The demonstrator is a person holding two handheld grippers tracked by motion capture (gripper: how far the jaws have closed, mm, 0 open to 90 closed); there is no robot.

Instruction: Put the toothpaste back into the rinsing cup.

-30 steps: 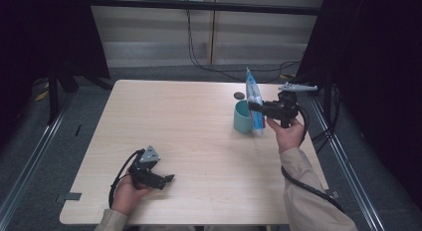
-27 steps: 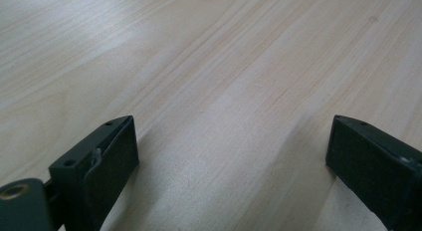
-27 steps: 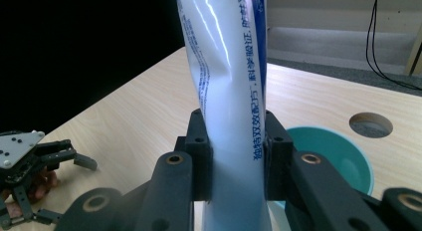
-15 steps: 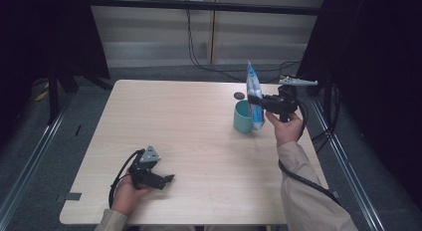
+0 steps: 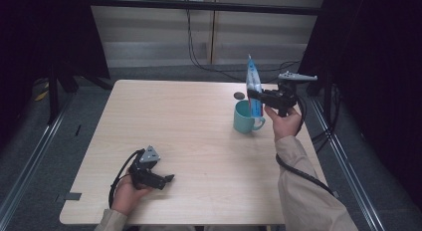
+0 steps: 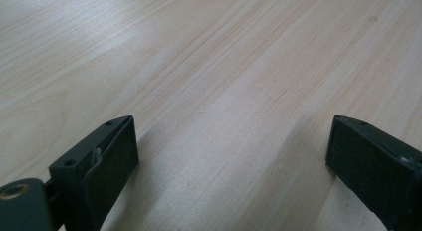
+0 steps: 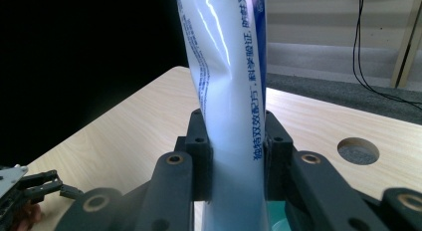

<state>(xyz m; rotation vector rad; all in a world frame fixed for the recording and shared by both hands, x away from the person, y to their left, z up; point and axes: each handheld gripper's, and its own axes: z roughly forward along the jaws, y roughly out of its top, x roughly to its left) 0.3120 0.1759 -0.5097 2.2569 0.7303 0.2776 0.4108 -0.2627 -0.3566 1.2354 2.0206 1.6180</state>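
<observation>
R tool [image 5: 255, 95] pinching upright blue-white tube [image 5: 253, 81] just above teal mug [image 5: 245, 117] at table's [image 5: 199, 121] far right, L tool [image 5: 166, 179] spread, resting near front-left edge.

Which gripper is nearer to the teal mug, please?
Right. The right gripper holds a tube just above the teal mug; the left gripper rests far off near the table's front.
</observation>
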